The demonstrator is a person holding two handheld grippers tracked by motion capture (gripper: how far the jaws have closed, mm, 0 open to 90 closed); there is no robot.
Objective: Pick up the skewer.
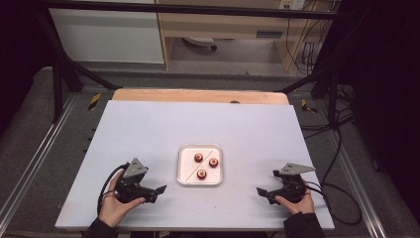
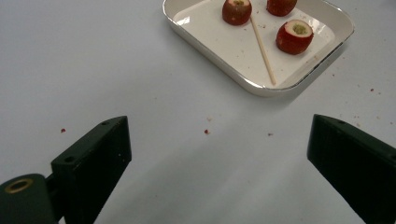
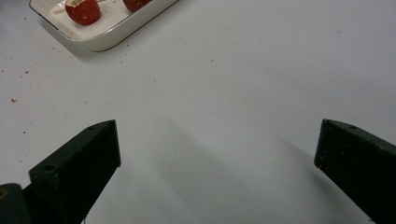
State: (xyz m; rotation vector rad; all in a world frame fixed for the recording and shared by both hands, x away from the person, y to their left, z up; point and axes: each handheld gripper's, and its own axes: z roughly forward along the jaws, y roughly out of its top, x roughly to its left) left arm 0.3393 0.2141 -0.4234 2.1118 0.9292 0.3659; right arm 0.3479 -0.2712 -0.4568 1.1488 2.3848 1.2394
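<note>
A white tray (image 1: 182, 166) at the centre of the high view holds three red fruits (image 1: 202, 174) and a skewer (image 1: 200, 163). The left gripper (image 1: 159, 190) at lower left and right gripper (image 1: 260, 192) at lower right rest on the table (image 1: 148, 129), jaws apart and empty.

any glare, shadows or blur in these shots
High view: even light on the white table, dark surroundings, soft overall. Left gripper view: bright glints on the tray rim, a soft shadow beside it, near jaws blurred. Right gripper view: faint diagonal shadows on the table, jaws out of focus.
</note>
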